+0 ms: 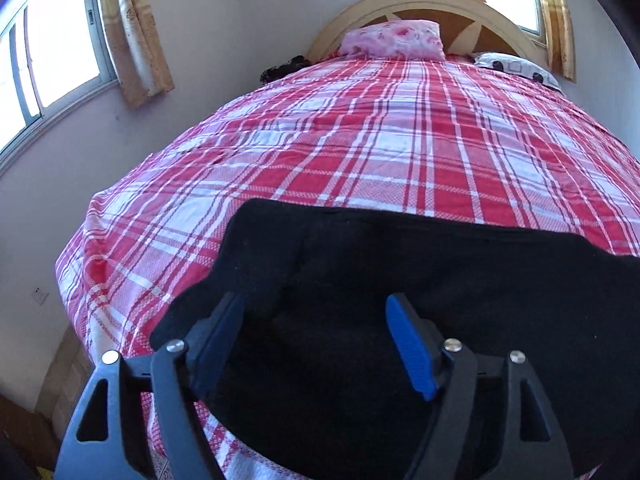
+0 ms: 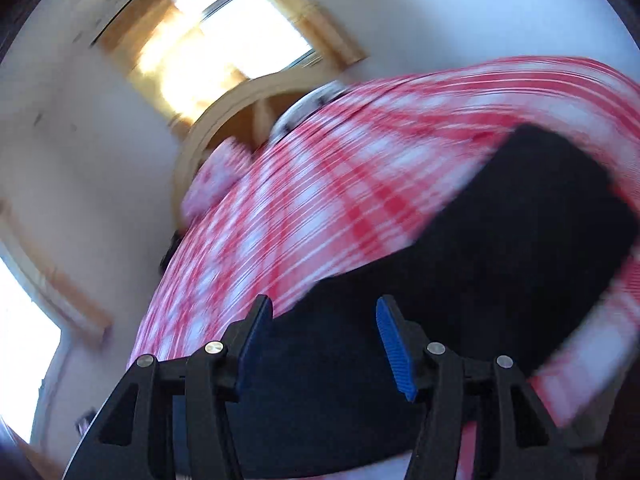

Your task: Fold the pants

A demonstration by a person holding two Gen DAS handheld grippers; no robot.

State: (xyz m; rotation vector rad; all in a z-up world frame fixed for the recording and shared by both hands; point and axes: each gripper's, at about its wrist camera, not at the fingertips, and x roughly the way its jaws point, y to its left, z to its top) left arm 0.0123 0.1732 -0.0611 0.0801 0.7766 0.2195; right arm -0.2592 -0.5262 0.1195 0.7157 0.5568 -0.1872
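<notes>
The black pants lie flat across the near end of the bed, on the red and white plaid sheet. My left gripper is open, its blue-padded fingers apart just above the black cloth near its left end, holding nothing. In the right wrist view the picture is tilted and blurred by motion. The pants run from the bottom middle up to the right. My right gripper is open and empty over the cloth's near edge.
A pink pillow and a white patterned pillow lie against the wooden headboard. A dark item sits at the bed's far left edge. Windows with curtains are on the left wall and behind the headboard.
</notes>
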